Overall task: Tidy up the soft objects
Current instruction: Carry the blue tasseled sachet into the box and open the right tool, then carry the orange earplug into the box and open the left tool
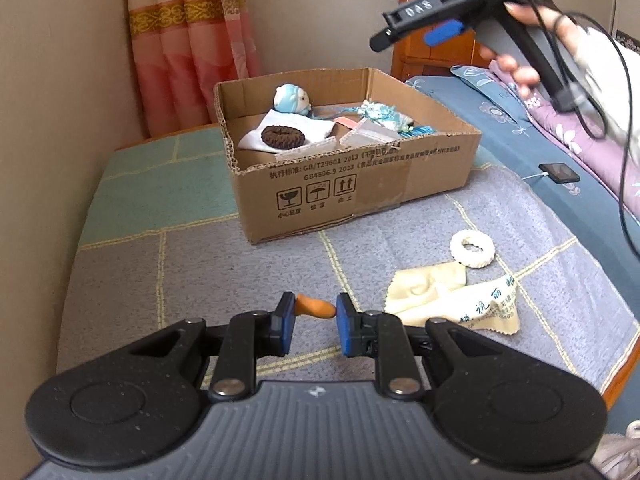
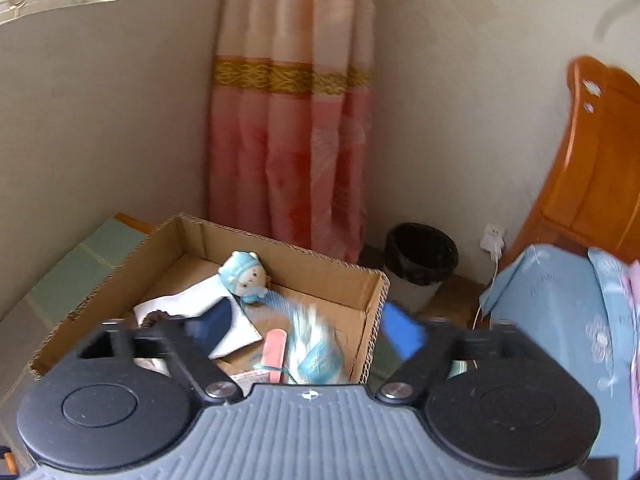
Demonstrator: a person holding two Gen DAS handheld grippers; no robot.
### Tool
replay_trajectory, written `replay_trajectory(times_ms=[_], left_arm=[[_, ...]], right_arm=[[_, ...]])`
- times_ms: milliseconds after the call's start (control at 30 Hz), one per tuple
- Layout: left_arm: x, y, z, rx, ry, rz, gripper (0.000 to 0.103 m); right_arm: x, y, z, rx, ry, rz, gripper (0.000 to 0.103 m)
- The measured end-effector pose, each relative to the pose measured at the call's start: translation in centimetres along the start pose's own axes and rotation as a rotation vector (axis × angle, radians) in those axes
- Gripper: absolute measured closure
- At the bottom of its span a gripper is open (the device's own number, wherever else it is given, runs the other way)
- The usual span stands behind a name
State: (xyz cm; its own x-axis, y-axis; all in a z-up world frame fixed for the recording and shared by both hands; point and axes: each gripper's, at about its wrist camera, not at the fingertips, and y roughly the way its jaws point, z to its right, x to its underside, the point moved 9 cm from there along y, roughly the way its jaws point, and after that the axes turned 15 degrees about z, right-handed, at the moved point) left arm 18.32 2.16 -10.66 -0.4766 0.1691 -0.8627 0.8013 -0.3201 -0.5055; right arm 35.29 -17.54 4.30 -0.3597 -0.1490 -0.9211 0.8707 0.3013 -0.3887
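- Left gripper [image 1: 316,322] clamped on small orange soft piece [image 1: 316,307], low over the bed [image 1: 200,272].
- Right gripper [image 2: 308,332] spread wide, empty, above the cardboard box [image 1: 360,184].
- I read it as mid-sort; next I'd carry orange piece to box, then fetch white ring [image 1: 472,249] and yellow cloth [image 1: 452,304].

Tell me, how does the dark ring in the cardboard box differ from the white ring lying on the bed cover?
The dark ring is brown; the white ring is cream-white. The dark ring lies inside the cardboard box on a white cloth, while the white ring rests outside on the bed cover, touching a pale yellow cloth. The dark ring's centre looks nearly closed; the white ring's hole is open. Both are ridged, soft-looking loops lying flat.
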Motion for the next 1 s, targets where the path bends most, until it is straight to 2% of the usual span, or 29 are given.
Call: replay_trajectory(times_ms=[133,433,767,867,900,933,967,1000], left_arm=[[-0.7,0.1,0.2,0.000,0.016,0.005,0.083],[-3.2,0.7,0.5,0.000,0.045,0.008,0.083],[-10.7,3.2,-0.5,-0.028,0.149,0.108,0.082],[-12.2,4.8,-1.4,-0.070,0.147,0.135,0.077],[-12.6,5.4,-1.8,-0.076,0.134,0.142,0.058],[-12.7,5.9,-2.1,-0.078,0.123,0.143,0.021],[-12.9,6.3,-2.4,-0.099,0.112,0.150,0.005],[-13.1,6.2,-2.8,-0.126,0.104,0.173,0.001]], right_arm=[[1.6,-0.7,0.0,0.006,0.055,-0.031,0.000],[4.0,-5.3,-1.9,0.000,0.090,-0.092,0.000],[6.9,-10.4,-3.8,0.017,0.141,-0.082,0.000],[8.0,-11.7,-3.9,0.045,0.174,-0.070,0.000],[8.4,-12.1,-3.8,0.054,0.192,-0.068,0.000],[8.9,-12.5,-3.7,0.058,0.211,-0.072,0.000],[9.4,-12.8,-3.7,0.061,0.221,-0.075,0.000],[9.8,-13.2,-3.8,0.064,0.223,-0.075,0.000]])
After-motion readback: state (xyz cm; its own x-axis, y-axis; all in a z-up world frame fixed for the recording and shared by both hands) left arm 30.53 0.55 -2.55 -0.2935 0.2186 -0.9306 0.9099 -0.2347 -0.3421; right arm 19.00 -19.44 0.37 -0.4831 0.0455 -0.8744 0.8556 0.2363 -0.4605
